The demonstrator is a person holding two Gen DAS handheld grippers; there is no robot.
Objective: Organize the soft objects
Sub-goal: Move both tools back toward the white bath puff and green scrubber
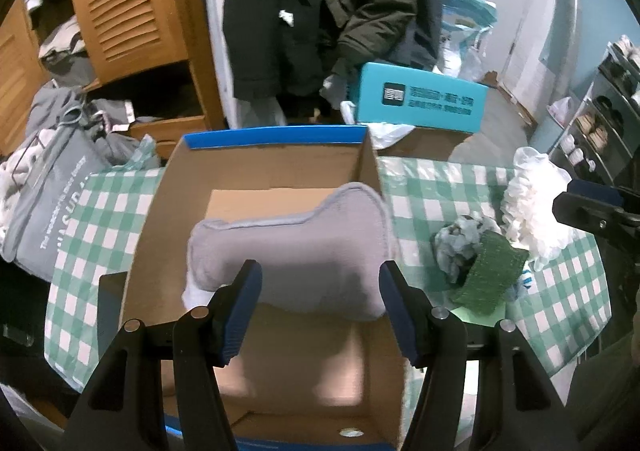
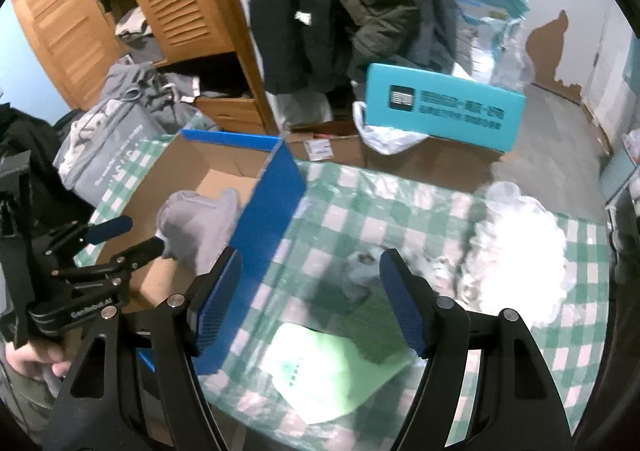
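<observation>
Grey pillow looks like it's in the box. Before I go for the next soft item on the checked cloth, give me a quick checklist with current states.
1. Grey bone-shaped pillow inside the cardboard box: ok, propped against the right wall.
2. Left tongs clear of the pillow: ok, open, pads apart from it.
3. Right tongs empty: ok, open over the checked cloth.
4. Items left outside the box: not ok; green scrub pad, crumpled grey rag and white fluffy item lie on the cloth.
5. Room in the box: ok, bare floor in front of the pillow.
6. Target sharp in the right wrist view: cannot tell, blurred.
</observation>
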